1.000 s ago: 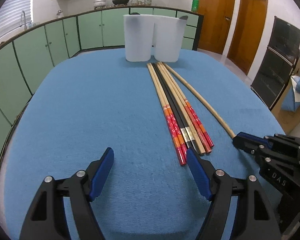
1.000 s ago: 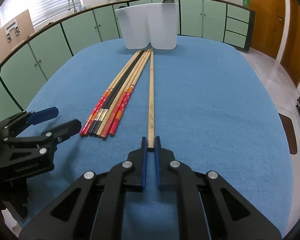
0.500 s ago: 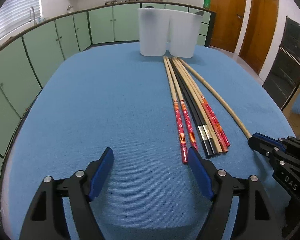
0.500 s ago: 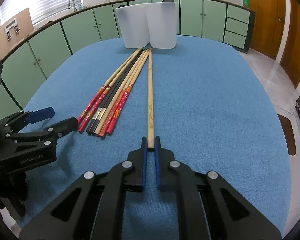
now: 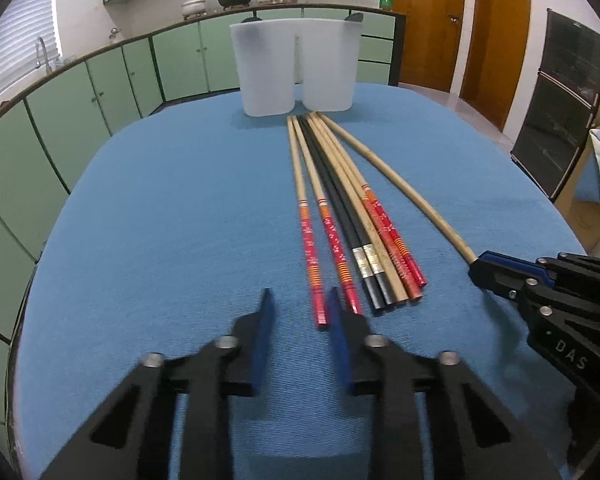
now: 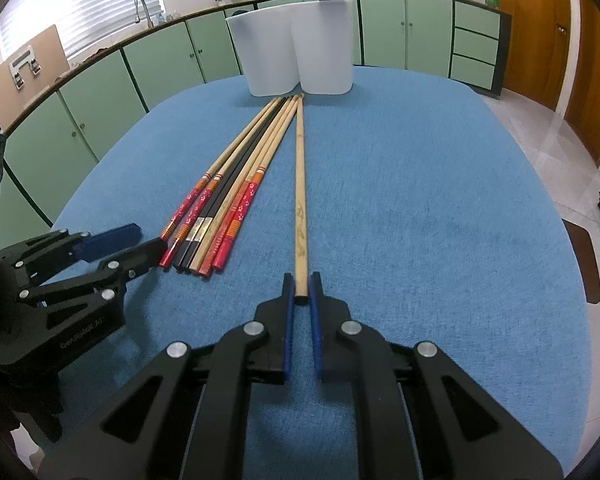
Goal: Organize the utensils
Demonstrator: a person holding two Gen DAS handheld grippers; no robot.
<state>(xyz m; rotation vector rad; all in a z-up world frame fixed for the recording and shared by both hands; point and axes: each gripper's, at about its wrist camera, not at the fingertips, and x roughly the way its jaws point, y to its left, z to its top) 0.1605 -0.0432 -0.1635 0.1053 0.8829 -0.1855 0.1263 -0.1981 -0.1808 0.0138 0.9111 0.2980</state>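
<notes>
We see an evenly lit, fairly bright room; daylight comes through the blinds [image 6: 80, 4] at far left. Shadows on the cloth [image 5: 180, 220] are soft. The left gripper [image 5: 300, 300] is motion-blurred. Fisheye bends the cabinets [image 6: 100, 92], and corners go black.

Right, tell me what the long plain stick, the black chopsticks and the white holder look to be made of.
Long plain stick: looks like bare wood or bamboo, matte tan with faint dark marks.
Black chopsticks: smooth dark finish with metallic bands near the ends; lacquered wood or plastic, cannot tell.
White holder: probably plastic, an even, slightly translucent white with rounded walls.
</notes>
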